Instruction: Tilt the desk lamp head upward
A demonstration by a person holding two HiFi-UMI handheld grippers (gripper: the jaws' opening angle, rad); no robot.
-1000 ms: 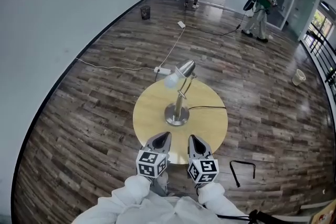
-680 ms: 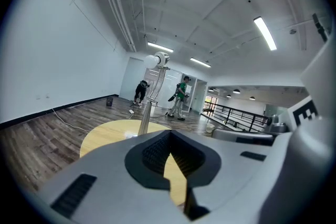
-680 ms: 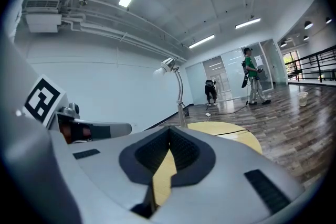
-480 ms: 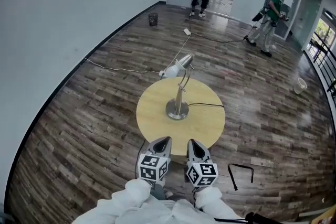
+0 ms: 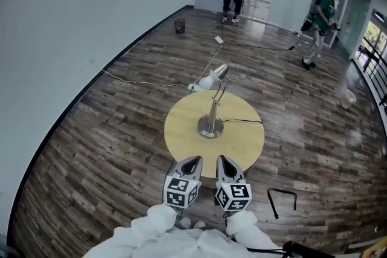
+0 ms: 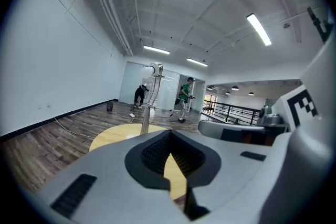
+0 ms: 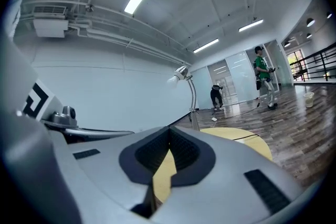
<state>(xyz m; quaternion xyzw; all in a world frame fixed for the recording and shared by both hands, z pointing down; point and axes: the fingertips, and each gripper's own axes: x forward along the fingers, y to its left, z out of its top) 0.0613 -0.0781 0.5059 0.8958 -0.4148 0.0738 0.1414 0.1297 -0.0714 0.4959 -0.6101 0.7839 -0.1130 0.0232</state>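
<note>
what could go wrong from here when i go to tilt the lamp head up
The left gripper and right gripper both have shut jaws, so neither can grip yet. Pushing the lamp head up with the base unheld may tip it over. The black cord trailing off the table could snag a gripper.

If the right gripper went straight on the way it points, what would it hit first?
Likely the table, since the shut jaws aim slightly down across its top. The lamp stands just beside that line. Depth is unclear.
</note>
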